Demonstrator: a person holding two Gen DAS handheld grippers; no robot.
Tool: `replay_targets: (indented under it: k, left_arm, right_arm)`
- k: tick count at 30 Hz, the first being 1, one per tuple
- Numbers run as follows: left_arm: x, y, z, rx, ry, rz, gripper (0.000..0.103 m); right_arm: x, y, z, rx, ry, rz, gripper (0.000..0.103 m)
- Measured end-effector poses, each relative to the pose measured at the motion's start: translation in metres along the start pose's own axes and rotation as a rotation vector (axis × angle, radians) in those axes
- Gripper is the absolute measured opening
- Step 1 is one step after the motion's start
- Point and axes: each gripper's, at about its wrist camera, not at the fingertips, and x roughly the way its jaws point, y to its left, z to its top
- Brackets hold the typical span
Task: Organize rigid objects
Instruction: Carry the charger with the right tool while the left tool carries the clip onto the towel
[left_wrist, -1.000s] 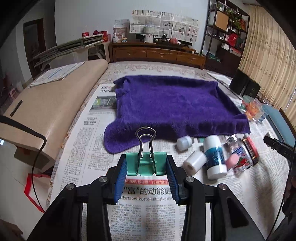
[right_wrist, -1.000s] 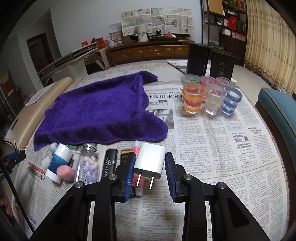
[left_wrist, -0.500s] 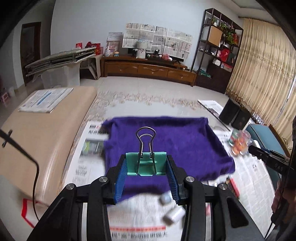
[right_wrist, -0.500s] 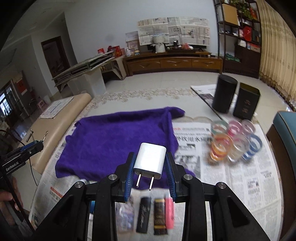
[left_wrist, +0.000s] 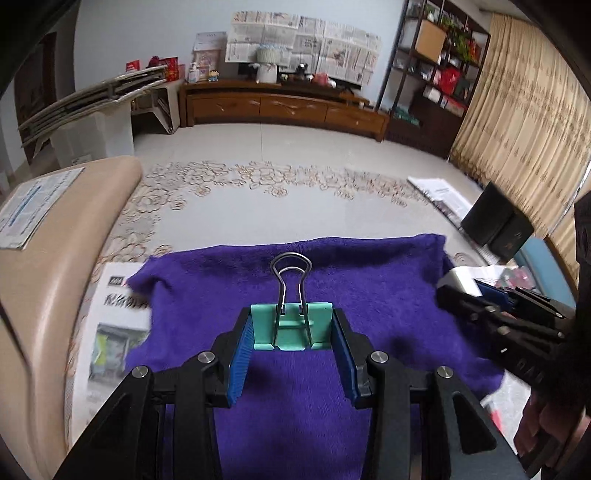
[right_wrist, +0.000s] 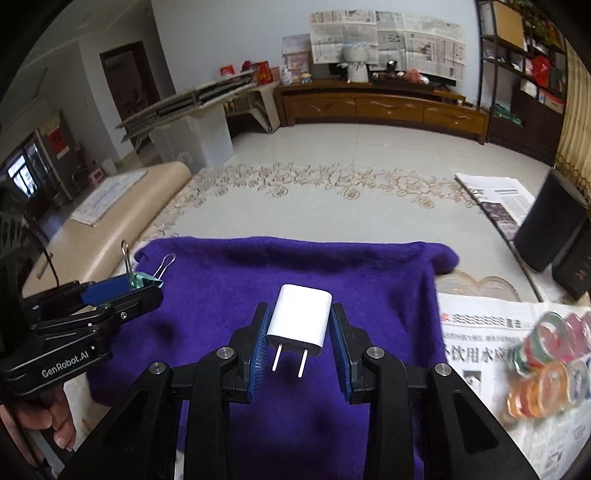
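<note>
Two wrist-camera views, each looking along a hand-held gripper over a purple towel (left_wrist: 332, 406) spread on a newspaper-covered worktop (right_wrist: 487, 354). In the left wrist view, the left gripper (left_wrist: 291, 336) fills the lower centre of the frame, its blue-padded fingers (left_wrist: 242, 354) closed against the sides of a mint-green binder clip (left_wrist: 291, 326), whose wire handle stands upright above the towel. At the right edge of this view the right gripper (left_wrist: 491, 299) appears side-on, with a hand (left_wrist: 535, 432) below it. In the right wrist view, the right gripper (right_wrist: 297, 332) sits at lower centre, clamped on a white plug adapter (right_wrist: 299, 319) with its two metal prongs pointing down toward the camera. At the left of this frame the left gripper (right_wrist: 125, 291) is seen from the side with the binder clip (right_wrist: 142, 275) at its tip, above the towel's left edge. A cluster of coloured glass cups (right_wrist: 546, 365), blurred, lies at the lower right on the newspaper. Two dark boxes (right_wrist: 554, 229) stand at the right edge.
</note>
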Motion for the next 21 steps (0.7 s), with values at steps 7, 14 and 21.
replay_targets:
  k: [7,14,21]
  left_arm:
    - [0.049,0.0,0.007,-0.013,0.103,-0.001,0.039]
    - [0.065,0.0,0.001,0.008,0.14,0.052,0.039]
    - [0.069,-0.005,-0.001,0.05,0.156,0.09,0.039]
  right_arm:
    - [0.046,-0.003,0.004,-0.007,0.093,-0.034,0.032]
    - [0.066,-0.008,-0.003,-0.029,0.142,-0.06,0.032]
    - [0.069,-0.006,-0.003,-0.061,0.158,-0.068,0.033]
